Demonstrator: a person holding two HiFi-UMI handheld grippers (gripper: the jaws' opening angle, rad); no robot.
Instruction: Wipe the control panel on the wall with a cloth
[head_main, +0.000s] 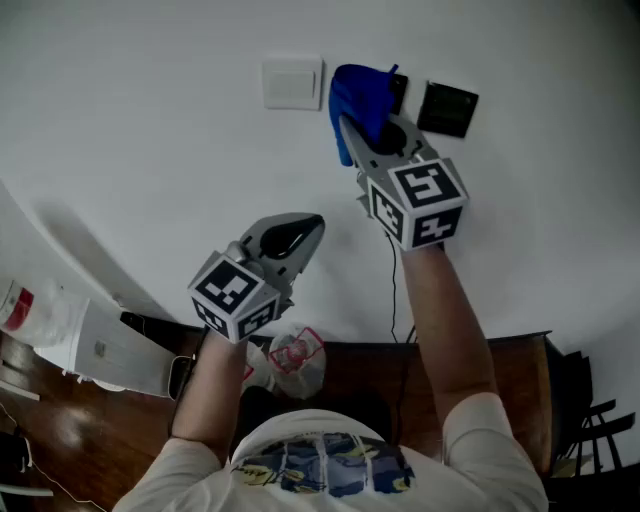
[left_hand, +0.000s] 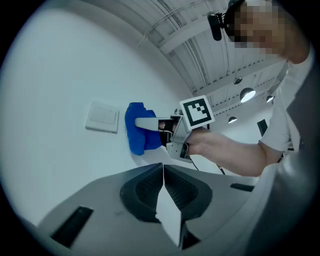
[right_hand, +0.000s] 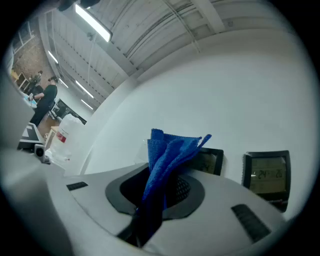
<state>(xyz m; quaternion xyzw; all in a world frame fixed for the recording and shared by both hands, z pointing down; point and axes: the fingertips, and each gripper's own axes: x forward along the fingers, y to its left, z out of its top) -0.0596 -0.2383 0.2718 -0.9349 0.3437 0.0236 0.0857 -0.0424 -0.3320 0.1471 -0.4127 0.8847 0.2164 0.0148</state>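
Observation:
A blue cloth (head_main: 358, 98) is pressed to the white wall, covering most of a small black control panel (head_main: 398, 92). My right gripper (head_main: 362, 135) is shut on the cloth. A second black panel (head_main: 447, 108) hangs just to the right. In the right gripper view the cloth (right_hand: 167, 152) rises from the shut right gripper (right_hand: 161, 180) in front of the left panel (right_hand: 211, 161); the right panel (right_hand: 266, 174) shows a lit display. My left gripper (head_main: 312, 224) hangs lower and to the left, shut and empty, away from the wall. Its own view shows the left gripper (left_hand: 162, 172) shut and the cloth (left_hand: 137, 131).
A white wall switch (head_main: 292, 83) sits left of the cloth. A thin cable (head_main: 395, 290) runs down the wall. Below are a dark wooden surface (head_main: 500, 385), a plastic bag (head_main: 296, 360), a white appliance (head_main: 112, 350) and a white jug (head_main: 35, 315).

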